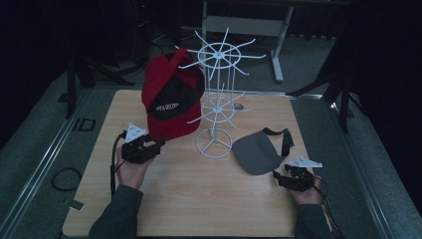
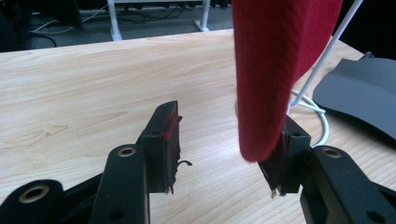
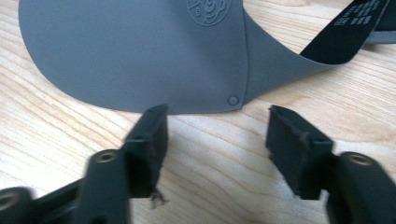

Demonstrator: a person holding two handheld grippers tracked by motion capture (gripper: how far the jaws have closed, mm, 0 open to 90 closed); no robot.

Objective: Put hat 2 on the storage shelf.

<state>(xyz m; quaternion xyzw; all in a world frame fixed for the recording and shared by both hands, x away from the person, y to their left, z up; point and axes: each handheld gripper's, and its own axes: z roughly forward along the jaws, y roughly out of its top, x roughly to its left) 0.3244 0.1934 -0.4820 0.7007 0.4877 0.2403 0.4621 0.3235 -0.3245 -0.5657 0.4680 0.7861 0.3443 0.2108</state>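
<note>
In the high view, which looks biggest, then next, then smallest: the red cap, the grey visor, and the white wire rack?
1. White wire rack, tallest and widest.
2. Red cap, hanging on the rack.
3. Grey visor, lying flat on the table.
The cap and visor are fairly close in size, so that order is less sure.

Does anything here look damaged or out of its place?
The pads of the left gripper look frayed, with loose threads. The grey visor lies flat on the table, while the red cap hangs on the white rack.
</note>
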